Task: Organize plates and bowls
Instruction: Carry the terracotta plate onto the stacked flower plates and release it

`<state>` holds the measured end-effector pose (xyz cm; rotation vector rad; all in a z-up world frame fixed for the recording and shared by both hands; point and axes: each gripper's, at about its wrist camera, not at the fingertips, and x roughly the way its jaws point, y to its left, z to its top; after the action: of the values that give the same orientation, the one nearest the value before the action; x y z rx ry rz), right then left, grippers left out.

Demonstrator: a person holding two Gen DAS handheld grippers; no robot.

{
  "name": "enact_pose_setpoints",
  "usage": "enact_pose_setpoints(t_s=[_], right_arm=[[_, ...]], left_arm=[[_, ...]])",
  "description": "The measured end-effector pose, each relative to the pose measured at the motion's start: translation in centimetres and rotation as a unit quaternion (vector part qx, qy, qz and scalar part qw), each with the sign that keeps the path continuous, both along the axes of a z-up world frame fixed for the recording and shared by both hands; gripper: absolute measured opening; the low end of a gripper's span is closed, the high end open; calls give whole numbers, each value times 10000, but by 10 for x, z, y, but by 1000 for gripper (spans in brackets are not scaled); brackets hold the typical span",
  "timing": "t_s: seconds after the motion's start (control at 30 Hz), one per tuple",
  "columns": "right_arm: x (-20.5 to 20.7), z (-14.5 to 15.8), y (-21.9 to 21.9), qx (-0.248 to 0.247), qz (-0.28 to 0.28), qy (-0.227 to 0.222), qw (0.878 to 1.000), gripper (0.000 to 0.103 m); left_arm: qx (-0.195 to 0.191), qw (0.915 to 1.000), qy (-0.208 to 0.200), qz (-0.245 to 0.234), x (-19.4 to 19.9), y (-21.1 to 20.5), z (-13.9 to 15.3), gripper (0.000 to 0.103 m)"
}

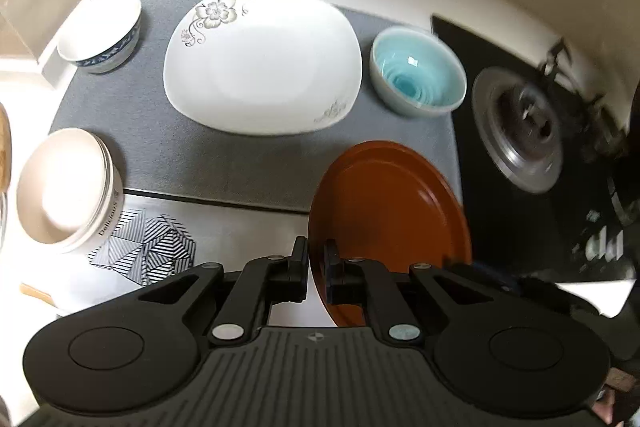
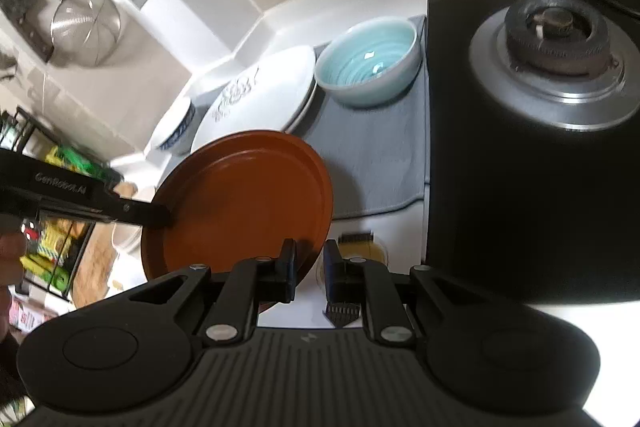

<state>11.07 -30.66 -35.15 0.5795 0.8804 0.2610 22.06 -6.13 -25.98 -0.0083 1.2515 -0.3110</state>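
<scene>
Grey matting point(image 1: 224, 163) covers the counter, and from the left wrist view the crockery on it reads left to right: a cream bowl point(image 1: 60, 187) at the near left edge, resting partly on a patterned sheet point(image 1: 160, 247), a blue-and-white bowl point(image 1: 100, 31) at the far left, a large white square plate point(image 1: 264, 63) with flower prints in the middle, then a pale turquoise bowl point(image 1: 418, 71) just beside that plate. Further right sits the black hob with its gas burner point(image 1: 524, 127).

The brown plate point(image 1: 392, 223) is the piece in hand. The left gripper point(image 1: 316, 267) has its 2 fingers clamped on the plate's near rim, and in the right wrist view the plate hangs tilted in the air, above the near edge of the mat, gripped from the side by that same tool. The right gripper point(image 2: 310, 267) hovers just at the plate's lower edge with its fingers narrowly parted and nothing visibly between them (the rim passes in front of 1 finger, so contact cannot be ruled out).

My reading is that the step is carrying the brown plate to join the other plate. The next move likely calls for levelling it, bringing it over the white square plate, and lowering gently so the 2 stack without knocking the turquoise bowl close by.
</scene>
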Motion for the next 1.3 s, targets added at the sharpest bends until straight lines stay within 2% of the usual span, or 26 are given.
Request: enact_pose_setpoints(t_s=[0.07, 0.2, 0.33, 0.57, 0.77, 0.93, 1.23, 1.3], right_arm=[[8, 7, 0, 1, -17, -97, 10000, 15], [32, 20, 4, 86, 12, -262, 9996, 15], [61, 41, 17, -62, 142, -442, 9989, 15], [127, 64, 43, -379, 85, -493, 9980, 15], [186, 57, 73, -707, -98, -237, 9972, 15], [218, 41, 94, -1028, -253, 63, 9944, 15], [234, 4, 112, -1576, -427, 419, 9857, 15], [232, -3, 110, -1508, -522, 490, 9860, 15]], left_arm=[[-183, 9997, 36, 153, 5, 6, 6, 8], [-162, 9991, -107, 371, 22, 13, 18, 8], [-164, 9976, -397, 535, 42, 20, 33, 8], [-433, 9949, -574, 713, 97, 43, 40, 8], [-482, 9954, -561, 616, 147, 61, 20, 8], [-549, 9968, -296, 499, 182, 73, -7, 8], [-379, 9993, 57, 24, 214, 68, -52, 10], [-355, 9993, 71, -62, 216, 67, -58, 9]])
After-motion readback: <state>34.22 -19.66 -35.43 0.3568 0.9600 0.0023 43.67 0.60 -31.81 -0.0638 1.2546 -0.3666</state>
